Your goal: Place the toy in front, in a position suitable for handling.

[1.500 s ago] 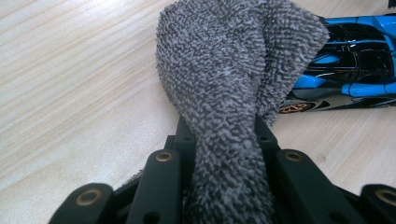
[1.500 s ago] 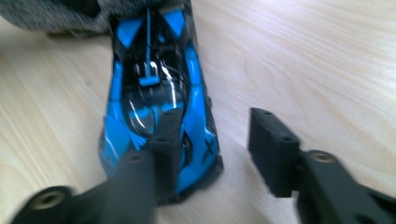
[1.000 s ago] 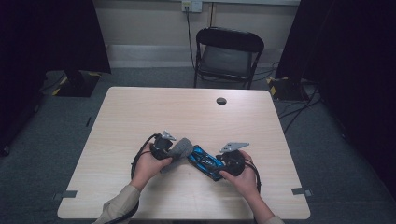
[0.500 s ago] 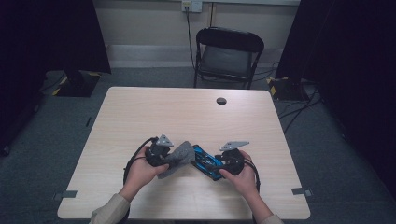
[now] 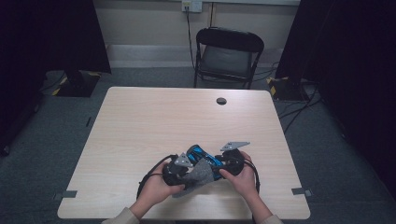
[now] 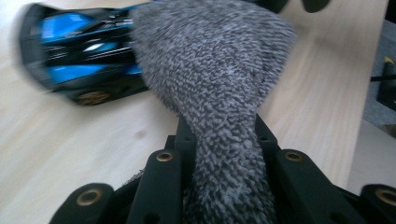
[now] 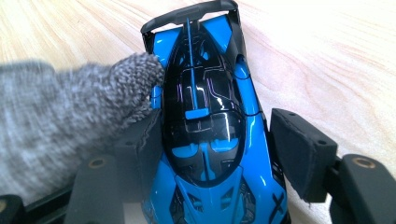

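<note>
You are wiping a blue and black toy car [image 7: 208, 126] with a soft grey cloth [image 6: 219, 88]. The car is lying on the wooden table [image 5: 154, 121], near your edge and a little right of the middle, between your two hands. Your left gripper [image 6: 219, 140] is squeezing the cloth tight, with its jaws shut hard on the bunched part, and the loose end is flopping out in front. Your right gripper [image 7: 219, 140] is sitting around the middle of the car. Its jaws are about half open, one on each side of the body. The left jaw is looking snug against the car, but there is a small gap at the right jaw, so I cannot tell for sure that the car is pinched firmly. In the right gripper view the tip of the cloth is touching the left side of the car, close to its far end by the black wing. To do this step well, you are wanting to keep the right hand very still, so the car is not sliding on the table. Rub with the fluffy end of the cloth, not with the hard jaws, so nothing is scratching the shiny top. Go in slow, gentle strokes along the car, and press lightly. If the car is wobbling, close the right jaws a bit more first.
</note>
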Tool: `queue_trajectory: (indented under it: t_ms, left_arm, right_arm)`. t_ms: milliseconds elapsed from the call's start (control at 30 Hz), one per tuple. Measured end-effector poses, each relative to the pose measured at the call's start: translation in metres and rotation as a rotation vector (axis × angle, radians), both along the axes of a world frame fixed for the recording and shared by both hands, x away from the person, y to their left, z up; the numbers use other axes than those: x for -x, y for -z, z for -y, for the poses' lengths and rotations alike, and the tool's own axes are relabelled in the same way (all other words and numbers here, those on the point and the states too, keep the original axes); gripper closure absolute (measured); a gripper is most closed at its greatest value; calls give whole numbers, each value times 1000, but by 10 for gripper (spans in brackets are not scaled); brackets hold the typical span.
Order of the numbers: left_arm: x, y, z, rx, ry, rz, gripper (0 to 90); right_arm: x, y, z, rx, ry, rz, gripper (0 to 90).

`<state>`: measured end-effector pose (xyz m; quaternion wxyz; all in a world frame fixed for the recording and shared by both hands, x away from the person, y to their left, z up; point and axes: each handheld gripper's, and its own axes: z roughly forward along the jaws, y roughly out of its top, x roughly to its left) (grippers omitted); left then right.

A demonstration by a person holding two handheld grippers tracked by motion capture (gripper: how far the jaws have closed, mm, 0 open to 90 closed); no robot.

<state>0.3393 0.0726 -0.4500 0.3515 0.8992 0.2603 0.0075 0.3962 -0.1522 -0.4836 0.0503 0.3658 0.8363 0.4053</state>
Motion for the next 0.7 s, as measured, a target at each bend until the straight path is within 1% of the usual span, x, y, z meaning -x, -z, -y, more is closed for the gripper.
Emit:
queue_trajectory:
  t_ms: [67, 133, 200, 233, 267, 333, 433, 600, 667, 700]
  left_arm:
    - [1, 2, 5, -9, 14, -1, 719]
    - [1, 8, 11, -18, 27, -13, 719]
    - [1, 9, 12, -13, 25, -19, 719]
    - [2, 10, 12, -18, 31, -20, 720]
    - [3, 11, 13, -11, 30, -22, 720]
    - [6, 10, 14, -16, 44, -30, 721]
    - [9, 8, 15, -27, 59, -25, 721]
    - [11, 7, 16, -16, 61, -27, 721]
    - [15, 5, 18, -2, 79, -31, 722]
    - [16, 4, 19, -5, 88, -30, 722]
  right_arm:
    - [0, 0, 0, 1, 1, -3, 357]
    - [0, 0, 0, 2, -2, -1, 357]
    - [0, 0, 0, 7, -4, 0, 358]
    - [0, -1, 0, 8, -3, 0, 358]
    - [0, -1, 0, 8, -3, 0, 358]
    - [0, 0, 0, 7, -3, 1, 358]
    - [0, -1, 0, 9, -4, -1, 358]
    - [0, 0, 0, 6, -2, -2, 358]
    - [0, 0, 0, 6, -2, -2, 357]
    - [0, 0, 0, 8, -3, -2, 357]
